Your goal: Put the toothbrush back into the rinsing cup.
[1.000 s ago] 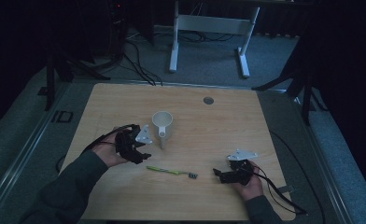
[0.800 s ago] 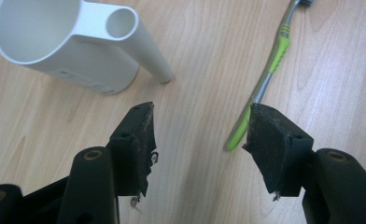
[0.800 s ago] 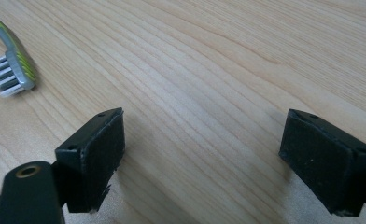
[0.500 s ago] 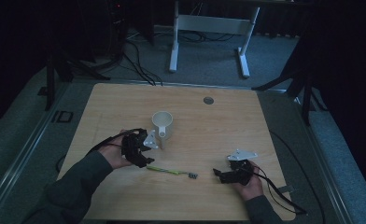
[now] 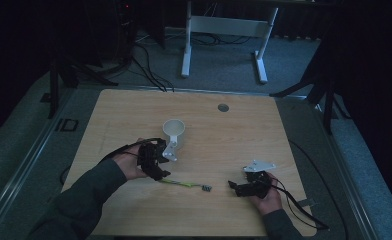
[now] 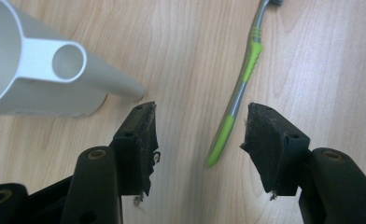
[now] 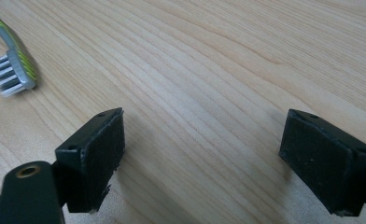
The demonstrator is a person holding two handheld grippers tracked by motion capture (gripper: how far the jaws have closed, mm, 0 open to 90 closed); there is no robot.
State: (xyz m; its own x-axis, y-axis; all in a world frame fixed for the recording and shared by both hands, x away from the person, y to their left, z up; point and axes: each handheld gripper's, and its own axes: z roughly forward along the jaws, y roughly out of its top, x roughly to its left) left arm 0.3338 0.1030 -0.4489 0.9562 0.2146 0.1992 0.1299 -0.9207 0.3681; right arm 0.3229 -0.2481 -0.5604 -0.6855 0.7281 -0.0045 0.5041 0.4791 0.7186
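Observation:
A green and grey toothbrush [image 5: 184,184] lies flat on the wooden table [image 5: 244,135], its bristle head [image 5: 207,188] pointing right. My left gripper [image 5: 160,172] is open just left of the handle end; in the left gripper view the handle [image 6: 239,91] lies between the jaws, nearer the right one. A white cup [image 5: 174,132] with a handle stands just beyond this gripper, and appears at the upper left as the cup [image 6: 36,65]. My right gripper [image 5: 235,187] rests open on the table to the right of the toothbrush head [image 7: 10,70].
A round cable hole [image 5: 223,107] sits near the table's far edge. Cables trail from both grippers over the table's near side. Beyond the table stand a white desk frame [image 5: 224,30] and dark stands on grey floor.
My left gripper has moved right and toward the person, from beside the cup down to the toothbrush handle's end. The right gripper has stayed where it was.

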